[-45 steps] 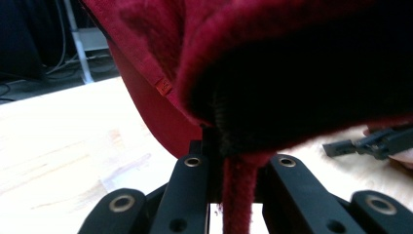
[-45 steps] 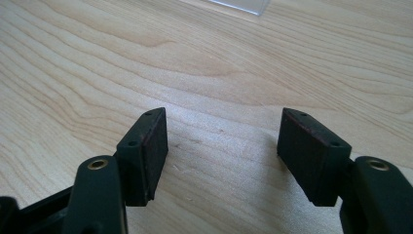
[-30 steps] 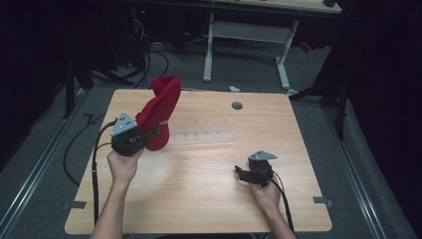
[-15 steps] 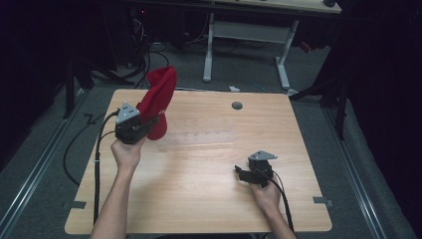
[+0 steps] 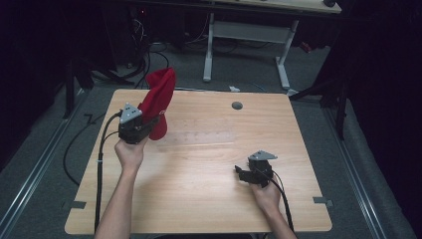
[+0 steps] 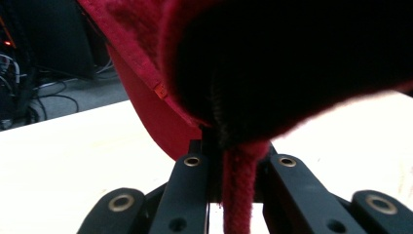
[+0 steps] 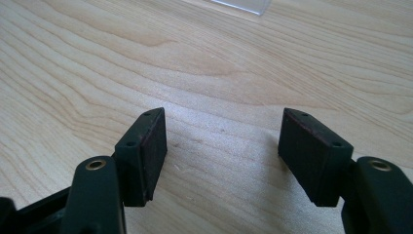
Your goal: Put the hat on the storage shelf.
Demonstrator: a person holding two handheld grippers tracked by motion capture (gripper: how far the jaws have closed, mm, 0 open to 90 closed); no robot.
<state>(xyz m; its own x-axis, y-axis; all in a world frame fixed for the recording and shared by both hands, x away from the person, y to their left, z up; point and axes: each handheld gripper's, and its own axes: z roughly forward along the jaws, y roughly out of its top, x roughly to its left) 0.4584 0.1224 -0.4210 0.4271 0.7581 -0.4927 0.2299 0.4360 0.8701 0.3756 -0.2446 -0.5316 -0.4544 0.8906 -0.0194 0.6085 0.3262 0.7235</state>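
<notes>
The left tongs (image 5: 144, 127) are clamped on an edge of the soft red fabric cloth (image 5: 158, 102), a thick seam pinched between the black jaws. The main risk, as I judge it, is that the cloth slips out: the grip sits on a narrow fold, and most of the fabric rises and drapes above and beyond the tips, so its weight could drag it free or let it flop over the tongs. The cloth hangs just over the light wooden worktop (image 5: 209, 199), its lower part close to the surface. The right tongs (image 7: 221, 151) stand wide apart and empty, low over bare wood, well apart from the cloth.
</notes>
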